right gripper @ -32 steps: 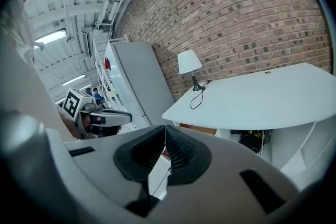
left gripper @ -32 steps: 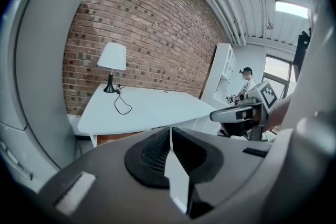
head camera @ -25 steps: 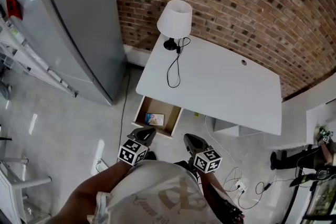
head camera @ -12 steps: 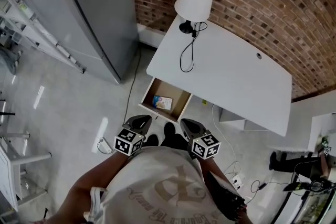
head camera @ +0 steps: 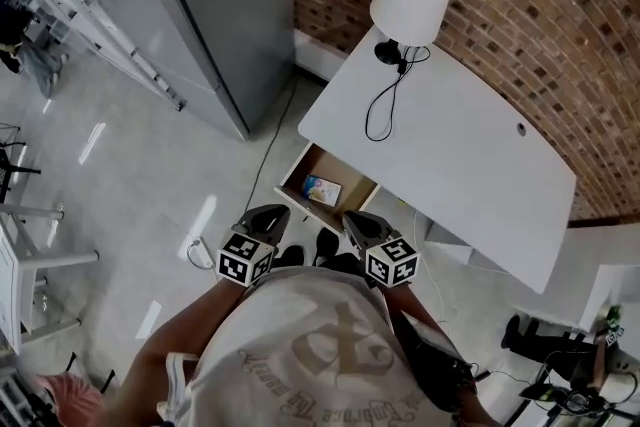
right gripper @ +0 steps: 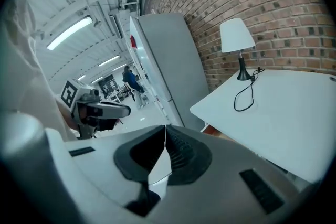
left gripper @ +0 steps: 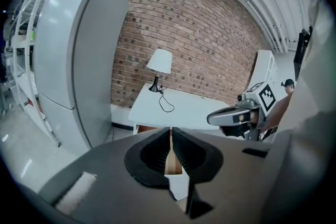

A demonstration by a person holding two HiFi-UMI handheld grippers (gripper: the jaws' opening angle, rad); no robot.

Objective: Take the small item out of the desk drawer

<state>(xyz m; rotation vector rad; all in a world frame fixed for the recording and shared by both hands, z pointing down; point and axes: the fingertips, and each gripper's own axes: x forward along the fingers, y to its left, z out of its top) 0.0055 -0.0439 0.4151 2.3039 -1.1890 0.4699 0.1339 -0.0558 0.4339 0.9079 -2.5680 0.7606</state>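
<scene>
My white desk (head camera: 470, 165) stands against the brick wall, with its wooden drawer (head camera: 300, 183) pulled open at the near edge. My left gripper (head camera: 268, 215) and right gripper (head camera: 357, 220) hover just short of the drawer, both clenched shut on nothing. Inside the drawer lies a small blue-and-white packet (head camera: 322, 190) (flat on its floor).

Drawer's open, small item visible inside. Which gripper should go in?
Probably left. The left gripper points straight at the drawer, its wood showing just beyond the shut jaws; the right gripper, also shut, aims past the edge of the desk. Either must open first for the small item.
</scene>
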